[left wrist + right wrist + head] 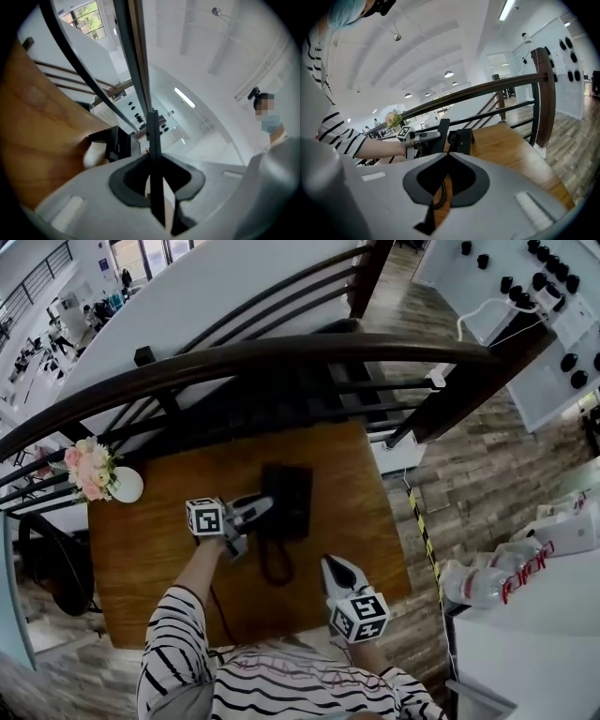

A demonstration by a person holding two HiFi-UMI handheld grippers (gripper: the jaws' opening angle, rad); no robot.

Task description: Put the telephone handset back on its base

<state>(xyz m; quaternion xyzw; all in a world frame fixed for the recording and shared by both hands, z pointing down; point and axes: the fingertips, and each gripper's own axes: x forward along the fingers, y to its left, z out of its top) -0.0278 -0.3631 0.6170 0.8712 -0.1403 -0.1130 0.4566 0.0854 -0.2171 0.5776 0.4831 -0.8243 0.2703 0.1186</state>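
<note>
Nearest to us, the person's striped sleeve [173,643] leads up to the left gripper [261,507], whose jaws are clamped on the telephone handset [439,135]. In the left gripper view the handset [154,140] shows as a thin dark slab standing on edge between the jaws, so we judge the grip to be on a narrow part. The handset hangs at the left side of the black base [291,491], which sits near the middle of the wooden surface [155,540]. We cannot tell whether handset and base are touching.

The right gripper [333,566] hovers well apart from the base, near the surface's front edge. Its jaws are together with nothing between them, and only the coiled cord [439,194] shows beyond them.

We see three risks:
- The handset is upright rather than lying along the cradle. If it is let go before being turned flat, it could topple off the base onto the surface.
- With so narrow a hold, it may twist or slip in the jaws while being turned.
- The cord [275,563] loops in front of the base. It could tug the unbraced base sideways, or get trapped under the handset and stop it seating.
</note>
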